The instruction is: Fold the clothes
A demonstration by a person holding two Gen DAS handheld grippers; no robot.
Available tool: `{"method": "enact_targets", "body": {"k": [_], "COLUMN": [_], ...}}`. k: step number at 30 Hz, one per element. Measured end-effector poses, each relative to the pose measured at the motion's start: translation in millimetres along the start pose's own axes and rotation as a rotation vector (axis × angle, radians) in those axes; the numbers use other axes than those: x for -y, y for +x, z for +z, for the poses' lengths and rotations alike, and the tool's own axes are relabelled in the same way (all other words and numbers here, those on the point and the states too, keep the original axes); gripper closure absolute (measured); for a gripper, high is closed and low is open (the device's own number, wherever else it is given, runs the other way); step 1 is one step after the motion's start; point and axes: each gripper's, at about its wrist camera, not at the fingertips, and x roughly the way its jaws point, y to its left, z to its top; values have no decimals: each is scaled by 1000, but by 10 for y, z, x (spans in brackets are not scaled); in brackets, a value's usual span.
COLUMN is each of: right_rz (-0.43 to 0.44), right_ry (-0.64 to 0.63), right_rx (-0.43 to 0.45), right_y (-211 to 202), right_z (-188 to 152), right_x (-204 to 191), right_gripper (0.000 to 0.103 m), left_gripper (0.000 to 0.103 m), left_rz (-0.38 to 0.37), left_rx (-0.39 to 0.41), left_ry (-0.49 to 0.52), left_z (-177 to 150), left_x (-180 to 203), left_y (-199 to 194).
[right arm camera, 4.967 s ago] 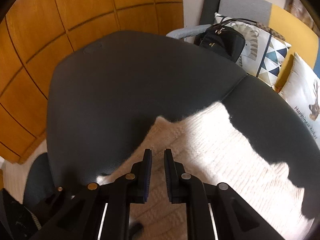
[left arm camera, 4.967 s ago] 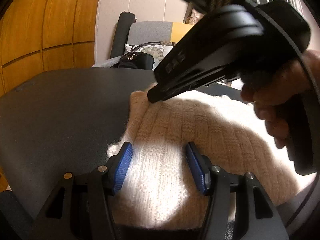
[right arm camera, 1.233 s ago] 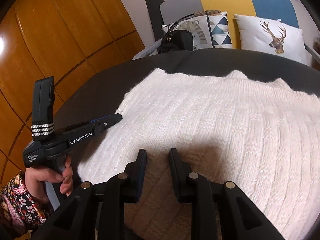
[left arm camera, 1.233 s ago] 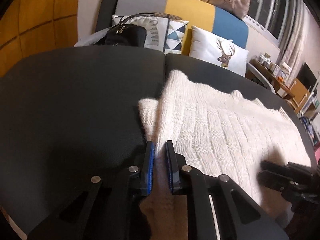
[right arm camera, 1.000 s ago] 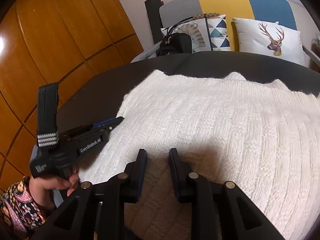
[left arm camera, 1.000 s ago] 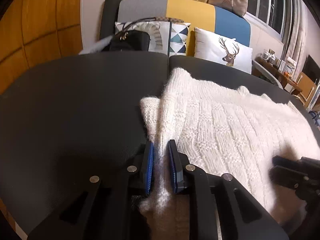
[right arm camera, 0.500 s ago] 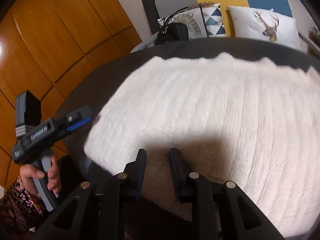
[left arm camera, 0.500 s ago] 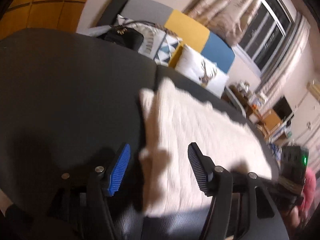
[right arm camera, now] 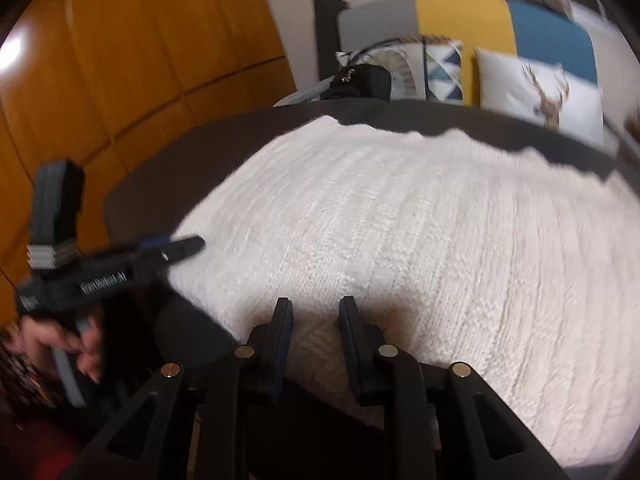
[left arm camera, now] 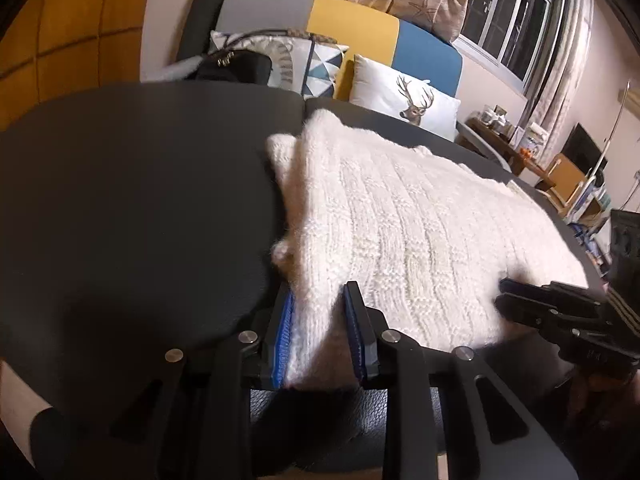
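Cream sweater (left arm camera: 420, 216) spread on dark surface (left arm camera: 132, 184).
Near hem is clamped at the left corner by left gripper (left arm camera: 322, 334) and further right by right gripper (right arm camera: 316, 344).

A black handbag (left arm camera: 236, 67) sits far left beside patterned cushions (left arm camera: 304, 66); a deer pillow (left arm camera: 404, 94) lies to their right
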Motion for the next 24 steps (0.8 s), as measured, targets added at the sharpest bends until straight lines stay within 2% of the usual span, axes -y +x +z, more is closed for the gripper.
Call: {"method": "enact_targets", "body": {"k": [2, 3, 5, 7, 11, 13, 15, 16, 20, 24], "right_rz": [-19, -21, -12, -46, -210, -261, -301, -294, -273, -250], "right_ry": [-20, -19, -5, 5, 62, 112, 154, 165, 136, 152], "right_rx": [4, 4, 20, 71, 98, 83, 22, 5, 35, 55], "right_y": [-24, -46, -146, -305, -503, -550, -530, -532, -705, -800], "right_z": [-13, -15, -17, -27, -45, -104, -203, -268, -555, -673], "right_x": [-35, -45, -43, -7, 242, 431, 604, 663, 713, 772], "right_gripper": [79, 79, 79, 79, 79, 79, 79, 79, 79, 78], "left_gripper": [76, 76, 76, 76, 72, 72, 71, 71, 66, 64], "left_rz": [59, 93, 98, 89, 72, 63, 59, 70, 96, 83], "left_rx": [43, 88, 161, 137, 88, 64, 45, 51, 58, 61], "left_ry": [-8, -9, 0, 61, 184, 245, 301, 313, 361, 341], "left_z": [55, 91, 134, 120, 91, 77, 53, 14, -128, -162], "left_x": [10, 40, 134, 335, 737, 938, 1109, 1109, 1068, 1017], "left_y": [-100, -194, -318, -219, -22, 77, 161, 159, 97, 50]}}
